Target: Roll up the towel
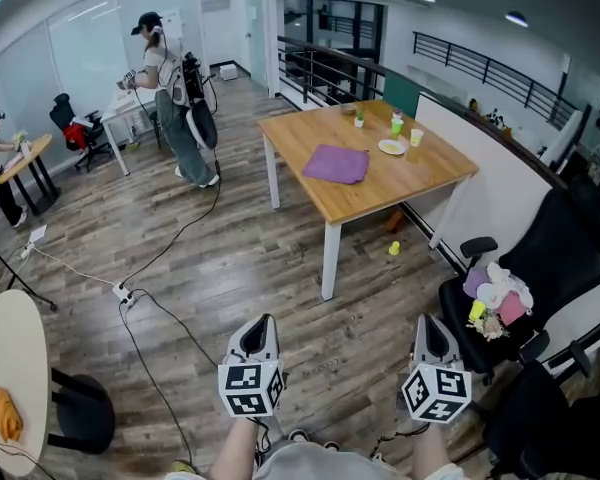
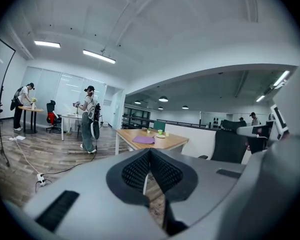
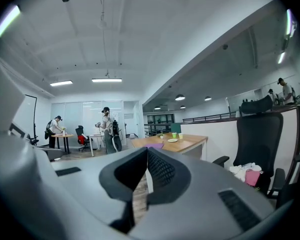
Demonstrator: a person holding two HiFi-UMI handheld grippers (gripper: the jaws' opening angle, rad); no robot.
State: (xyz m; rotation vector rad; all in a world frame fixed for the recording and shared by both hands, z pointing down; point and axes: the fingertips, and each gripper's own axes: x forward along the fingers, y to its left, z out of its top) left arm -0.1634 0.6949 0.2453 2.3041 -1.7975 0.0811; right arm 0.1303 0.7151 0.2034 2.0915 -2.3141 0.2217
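No legible text, label, brand or number in any view. Only printed marks are black-and-white square patterns on the white marker cube [image 1: 251, 388] of the left gripper [image 1: 264, 320], 7 o'clock in head view, and on the second white marker cube [image 1: 436, 391] of the right gripper [image 1: 427, 320], 5 o'clock. These are coded squares with no letters or digits.

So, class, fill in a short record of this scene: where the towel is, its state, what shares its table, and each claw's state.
Towel: purple towel, lying flat, not rolled
Support: wooden table, across the floor from both claws
Also on table: plate, green cup, yellow cup
Left claw: shut, nothing held
Right claw: shut, nothing held
Rolling: not begun
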